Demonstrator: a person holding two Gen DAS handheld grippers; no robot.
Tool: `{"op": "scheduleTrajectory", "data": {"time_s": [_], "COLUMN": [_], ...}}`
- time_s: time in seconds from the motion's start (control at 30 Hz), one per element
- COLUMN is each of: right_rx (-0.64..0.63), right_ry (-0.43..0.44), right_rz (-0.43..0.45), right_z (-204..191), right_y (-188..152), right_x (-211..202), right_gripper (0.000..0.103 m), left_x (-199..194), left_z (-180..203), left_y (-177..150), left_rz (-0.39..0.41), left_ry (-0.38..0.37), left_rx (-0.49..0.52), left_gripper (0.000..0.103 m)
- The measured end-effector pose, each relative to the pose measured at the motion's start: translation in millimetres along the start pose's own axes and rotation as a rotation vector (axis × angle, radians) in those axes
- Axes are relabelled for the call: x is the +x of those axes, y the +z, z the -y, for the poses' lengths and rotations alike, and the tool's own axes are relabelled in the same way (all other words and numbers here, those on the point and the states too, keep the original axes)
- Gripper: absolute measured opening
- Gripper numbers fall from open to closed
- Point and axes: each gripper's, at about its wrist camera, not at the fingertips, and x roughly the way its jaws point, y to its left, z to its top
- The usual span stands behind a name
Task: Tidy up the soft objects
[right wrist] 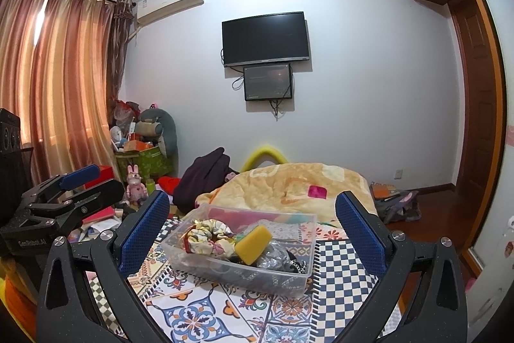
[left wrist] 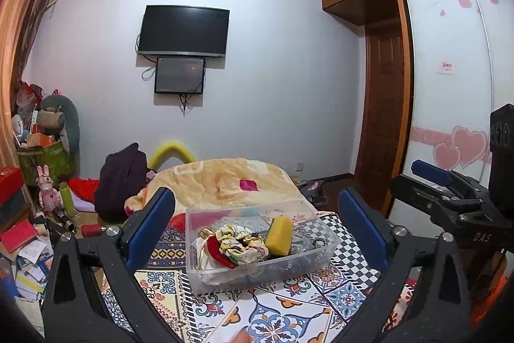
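A clear plastic bin [left wrist: 308,266] [right wrist: 298,278] sits on the patterned bedspread ahead of both grippers. In it lie a yellow sponge [left wrist: 280,235] [right wrist: 253,244], a floral cloth scrunchie [left wrist: 239,241] [right wrist: 205,238], a red item [left wrist: 218,253] and dark and silvery soft items [right wrist: 279,257]. My left gripper [left wrist: 257,224] is open and empty, held short of the bin. My right gripper [right wrist: 253,221] is open and empty, also short of the bin. Each gripper shows at the edge of the other's view, the right one [left wrist: 449,192] and the left one [right wrist: 64,195].
A peach blanket [left wrist: 225,179] [right wrist: 289,185] is heaped behind the bin. A dark garment [left wrist: 120,179] and floor clutter [left wrist: 29,246] lie left. A wardrobe [left wrist: 449,85] stands right. A TV [right wrist: 265,37] hangs on the far wall.
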Motion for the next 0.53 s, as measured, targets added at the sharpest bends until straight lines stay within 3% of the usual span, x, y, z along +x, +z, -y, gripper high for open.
{"op": "scheduleTrajectory", "data": {"time_s": [0.53], "right_rx": [0.005], "right_ry": [-0.006], "right_rz": [0.000], "right_z": [3.4], "right_y": [-1.1], "right_x": [-0.2], "right_gripper": [0.103], "left_x": [3.9], "left_z": [1.5], "left_y": [-0.5], "left_rz": [-0.012], "left_ry": [0.012], "left_rx": [0.002], "left_gripper": [0.103]}}
